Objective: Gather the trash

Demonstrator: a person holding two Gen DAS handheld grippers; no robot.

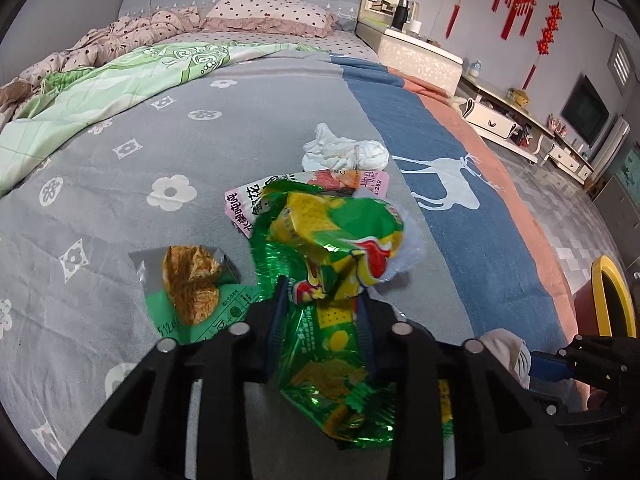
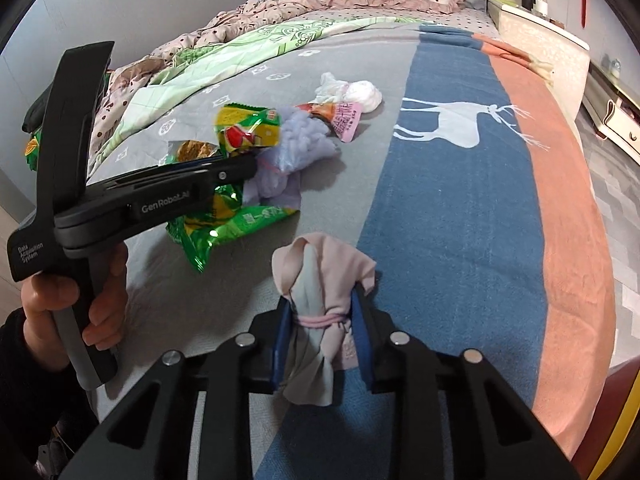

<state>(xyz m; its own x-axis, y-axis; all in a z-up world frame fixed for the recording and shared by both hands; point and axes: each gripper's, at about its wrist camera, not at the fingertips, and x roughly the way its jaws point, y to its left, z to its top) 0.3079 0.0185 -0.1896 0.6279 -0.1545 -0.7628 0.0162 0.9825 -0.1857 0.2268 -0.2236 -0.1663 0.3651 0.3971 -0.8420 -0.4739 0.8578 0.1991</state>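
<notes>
Wrapper (image 1: 336, 240) (lower part behind tongs (image 1: 320, 300))

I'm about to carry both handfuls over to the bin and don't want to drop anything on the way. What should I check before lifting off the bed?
1. Left gripper shut on the green and yellow wrapper: ok.
2. Wrapper free of the bed: cannot tell; its lower end hangs low.
3. Right gripper shut on the pink cloth bundle: ok, pinched near its tie.
4. Bin within sight: ok, its yellow rim shows beside the bed on the right.
5. All trash collected: not ok; the white crumpled tissue, pink packet and noodle wrapper lie on the bedspread.
</notes>
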